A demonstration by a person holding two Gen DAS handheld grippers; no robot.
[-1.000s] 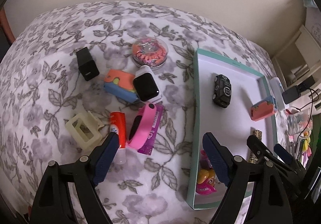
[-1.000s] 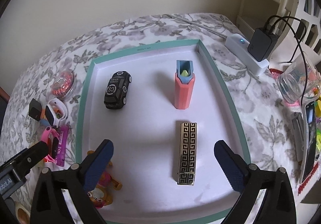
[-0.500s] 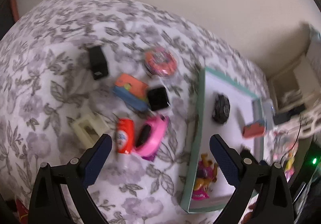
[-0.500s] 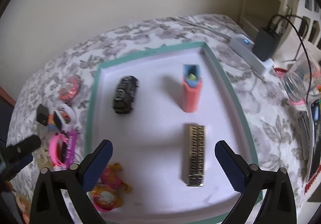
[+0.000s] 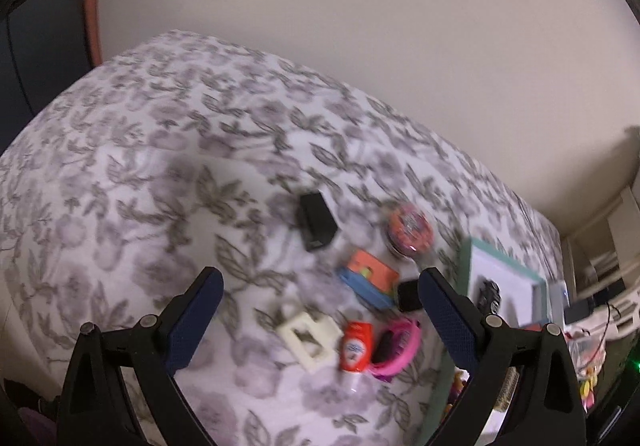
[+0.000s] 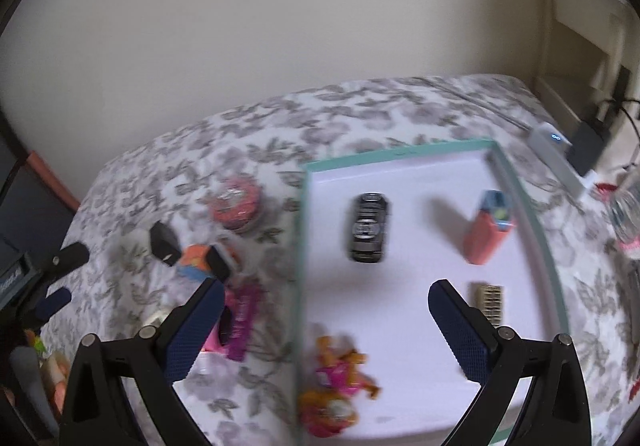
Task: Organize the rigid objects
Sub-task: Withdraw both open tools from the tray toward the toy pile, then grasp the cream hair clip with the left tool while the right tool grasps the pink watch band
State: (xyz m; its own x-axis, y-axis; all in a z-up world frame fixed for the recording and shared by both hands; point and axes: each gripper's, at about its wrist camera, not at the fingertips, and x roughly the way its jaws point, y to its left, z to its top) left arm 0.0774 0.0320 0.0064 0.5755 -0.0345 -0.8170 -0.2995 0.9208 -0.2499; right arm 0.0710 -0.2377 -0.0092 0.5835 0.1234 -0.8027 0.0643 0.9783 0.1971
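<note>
Loose items lie on the floral cloth: a black cube (image 5: 317,221), a round orange tin (image 5: 409,230), an orange-blue case (image 5: 369,278), a cream frame (image 5: 311,335), a red tube (image 5: 355,343) and a pink watch (image 5: 397,342). The teal-rimmed tray (image 6: 400,156) holds a black toy car (image 6: 368,232), a coral case (image 6: 486,234), a gold patterned bar (image 6: 490,303) and a pink-orange toy (image 6: 335,386). My left gripper (image 5: 320,322) is open and empty, above the loose items. My right gripper (image 6: 324,326) is open and empty, over the tray's left rim.
A white power strip (image 6: 560,158) with a black charger (image 6: 586,148) lies right of the tray, beside a clear jar (image 6: 626,218). A wall runs behind the table. White shelving (image 6: 584,30) stands at the far right. The left gripper shows in the right wrist view (image 6: 52,278).
Both grippers have pulled up and swung left. The left view now takes in more bare cloth, and the right view now shows the loose items beside the tray. No object has moved.
</note>
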